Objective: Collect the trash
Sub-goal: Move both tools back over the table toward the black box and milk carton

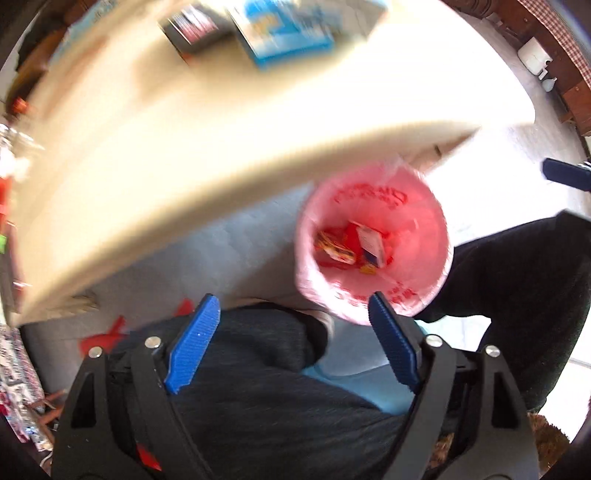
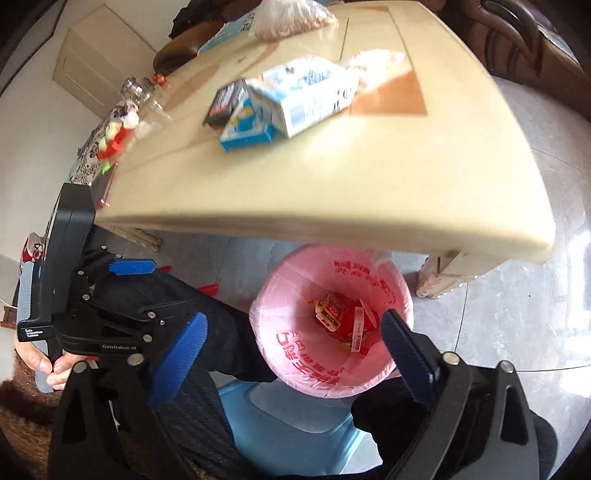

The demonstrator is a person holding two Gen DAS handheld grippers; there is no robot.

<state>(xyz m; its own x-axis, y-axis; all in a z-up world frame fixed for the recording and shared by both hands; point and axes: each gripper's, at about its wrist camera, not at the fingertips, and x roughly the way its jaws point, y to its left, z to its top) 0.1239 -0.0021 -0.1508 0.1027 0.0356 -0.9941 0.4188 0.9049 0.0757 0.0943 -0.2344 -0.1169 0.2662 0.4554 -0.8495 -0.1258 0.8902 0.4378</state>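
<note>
A bin lined with a pink bag stands on the floor under the table's front edge, with red and yellow wrappers at its bottom. My left gripper is open and empty, low over the person's dark trousers, left of the bin. It also shows in the right wrist view. My right gripper is open and empty, just above the bin's near rim. On the cream table lie a white and blue carton, a blue packet and a dark box.
A clear jar and colourful wrappers sit at the table's left edge. A plastic bag lies at the far side. A light blue stool is under the person's legs. The floor is grey tile.
</note>
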